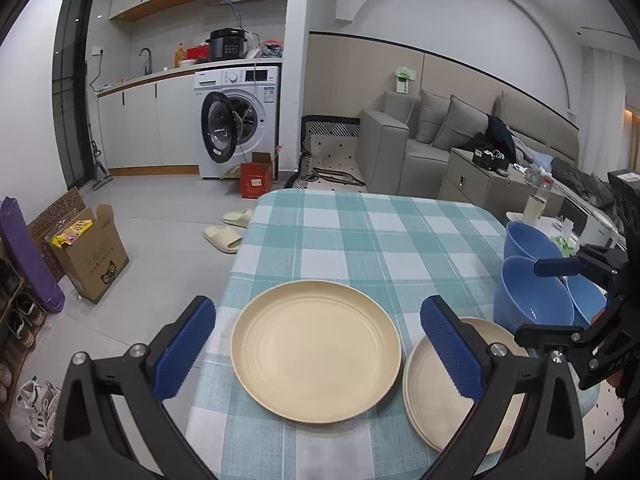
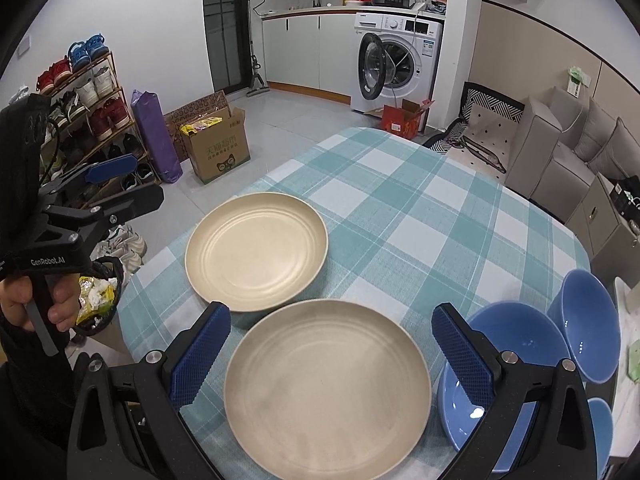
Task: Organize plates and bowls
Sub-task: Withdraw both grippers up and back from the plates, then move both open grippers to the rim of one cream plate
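Observation:
Two cream plates lie on the checked tablecloth. In the left wrist view one plate (image 1: 316,350) lies between my open left gripper's (image 1: 318,346) fingers, a second plate (image 1: 444,392) lies to its right. In the right wrist view my open right gripper (image 2: 330,354) hovers over the near plate (image 2: 326,390); the far plate (image 2: 256,252) lies beyond, with no gap showing between their rims. Three blue bowls stand at the right: (image 2: 516,352), (image 2: 588,324), (image 2: 600,424). They also show in the left wrist view (image 1: 532,296). Both grippers are empty.
The table (image 1: 360,224) has rounded edges; its left edge drops to the floor. A cardboard box (image 2: 218,146), shoe rack (image 2: 88,108) and slippers (image 1: 224,236) lie on the floor at left. A sofa (image 1: 440,136) and cabinet (image 1: 472,176) stand at right.

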